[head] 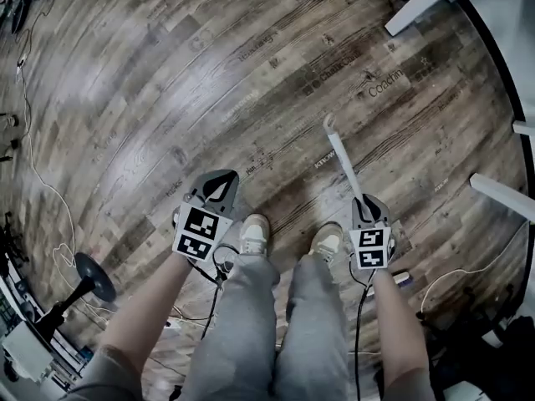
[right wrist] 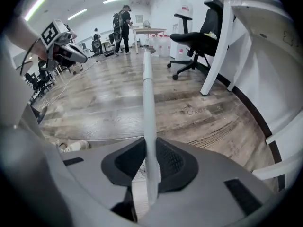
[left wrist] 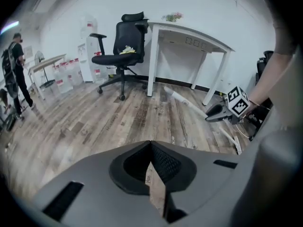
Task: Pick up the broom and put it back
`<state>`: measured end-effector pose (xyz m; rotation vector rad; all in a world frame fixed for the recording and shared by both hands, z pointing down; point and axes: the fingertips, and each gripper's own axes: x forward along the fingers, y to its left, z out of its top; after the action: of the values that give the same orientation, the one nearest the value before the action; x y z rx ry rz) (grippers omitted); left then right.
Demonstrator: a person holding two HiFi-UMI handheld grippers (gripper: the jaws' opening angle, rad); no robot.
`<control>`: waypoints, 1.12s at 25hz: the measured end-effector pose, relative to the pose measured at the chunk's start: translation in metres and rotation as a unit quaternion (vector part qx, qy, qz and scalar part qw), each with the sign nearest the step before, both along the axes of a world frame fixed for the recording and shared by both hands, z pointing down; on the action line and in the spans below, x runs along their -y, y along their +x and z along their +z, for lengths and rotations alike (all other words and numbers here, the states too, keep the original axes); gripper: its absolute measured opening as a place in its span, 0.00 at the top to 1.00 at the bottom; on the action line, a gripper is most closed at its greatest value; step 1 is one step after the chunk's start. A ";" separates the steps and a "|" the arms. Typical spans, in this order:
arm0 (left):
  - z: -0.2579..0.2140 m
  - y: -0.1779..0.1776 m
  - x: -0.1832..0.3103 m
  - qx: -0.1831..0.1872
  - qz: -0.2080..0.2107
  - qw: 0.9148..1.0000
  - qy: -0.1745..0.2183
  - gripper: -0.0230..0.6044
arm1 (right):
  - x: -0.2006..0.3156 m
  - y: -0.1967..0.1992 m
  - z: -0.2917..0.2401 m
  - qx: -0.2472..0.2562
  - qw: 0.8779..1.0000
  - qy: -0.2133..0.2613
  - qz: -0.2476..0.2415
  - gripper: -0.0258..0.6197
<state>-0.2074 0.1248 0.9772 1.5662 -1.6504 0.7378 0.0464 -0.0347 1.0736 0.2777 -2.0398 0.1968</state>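
1. Broom handle (right wrist: 148,103), a slim, pale, round pole, is clamped between the right tongs (right wrist: 147,174). It slants forward above the floor, and its head is out of sight.
2. Left tongs (left wrist: 150,148) are closed tip to tip and hold nothing.
3. Surroundings: worn wood-plank floor (head: 167,82), loose cables (head: 38,182), and a black office chair (left wrist: 120,46) beside a white-legged surface (left wrist: 189,32).
4. Left gripper view alone shows a small plant (left wrist: 173,17) on that surface. Distant persons (right wrist: 124,18) appear only in the gripper views.
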 end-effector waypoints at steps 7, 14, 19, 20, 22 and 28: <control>-0.099 0.006 -0.012 -0.001 -0.013 1.000 0.014 0.94 | 0.023 0.021 -0.124 0.044 0.998 0.041 0.025 0.82; -0.187 0.003 -0.030 -0.007 -0.041 0.999 0.033 0.94 | 0.033 0.020 -0.235 0.103 0.989 0.088 0.057 0.82; -0.241 0.001 -0.031 -0.008 -0.064 0.996 0.057 0.94 | 0.033 0.009 -0.300 0.128 0.983 0.115 0.066 0.82; -0.252 0.003 -0.033 -0.010 -0.066 0.996 0.059 0.94 | 0.030 0.008 -0.312 0.130 0.982 0.117 0.067 0.82; -0.275 0.006 -0.035 -0.013 -0.069 0.996 0.064 0.94 | 0.030 0.012 -0.332 0.130 0.981 0.124 0.075 0.82; -0.341 0.009 -0.020 -0.005 -0.051 0.995 0.087 0.94 | 0.053 0.017 -0.398 0.142 0.971 0.133 0.137 0.82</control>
<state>-0.1983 0.1449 0.6362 1.5870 -1.8139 0.5446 0.0632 -0.0873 0.6753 0.7373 -2.3091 0.1372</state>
